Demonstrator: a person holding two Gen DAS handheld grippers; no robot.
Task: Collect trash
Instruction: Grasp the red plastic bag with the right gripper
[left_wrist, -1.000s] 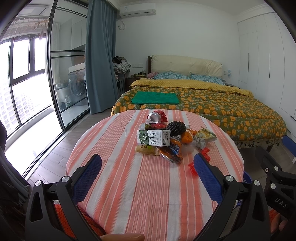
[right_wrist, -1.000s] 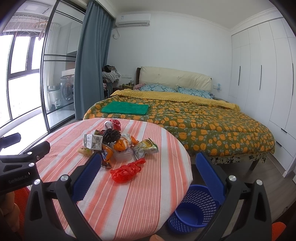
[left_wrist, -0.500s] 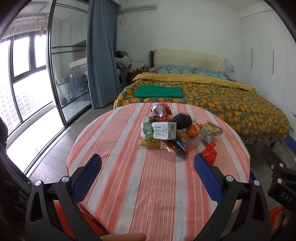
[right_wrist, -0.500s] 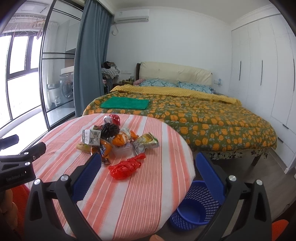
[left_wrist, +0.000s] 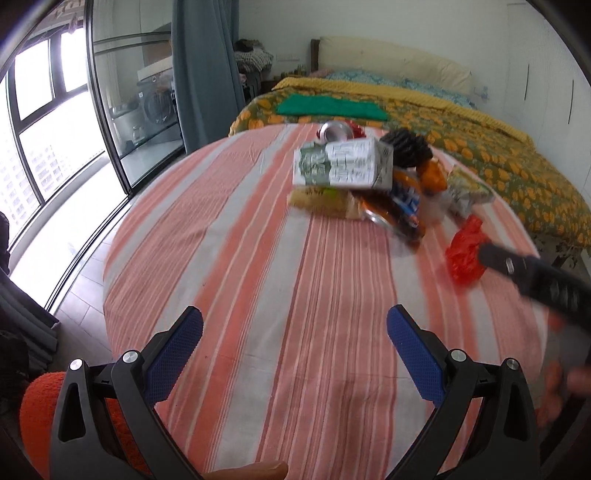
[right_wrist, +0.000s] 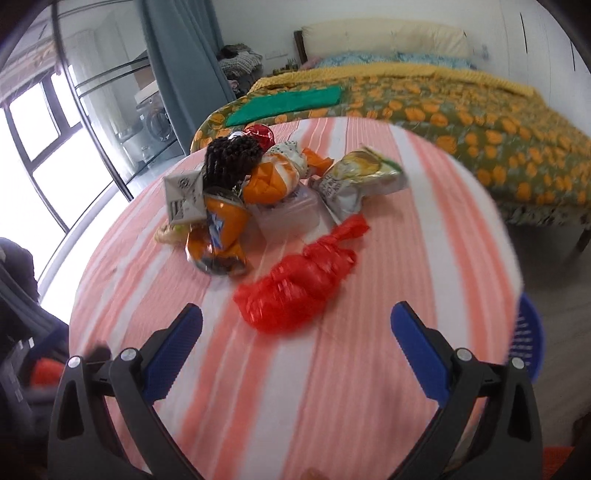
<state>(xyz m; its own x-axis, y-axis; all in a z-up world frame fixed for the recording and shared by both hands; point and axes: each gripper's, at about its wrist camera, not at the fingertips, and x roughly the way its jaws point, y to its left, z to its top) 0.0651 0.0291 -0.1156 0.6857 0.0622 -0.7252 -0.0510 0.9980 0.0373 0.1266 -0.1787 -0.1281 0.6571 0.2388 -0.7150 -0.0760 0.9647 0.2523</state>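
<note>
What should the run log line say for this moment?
phase: approach | right gripper: open, nearing red bag | left gripper: open, empty | blue basket: beside table

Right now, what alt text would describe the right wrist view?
Open blue-padded tongs hover over a striped round table, aimed at a crumpled red plastic bag in front of a pile of wrappers and cartons. A bed lies behind.
</note>
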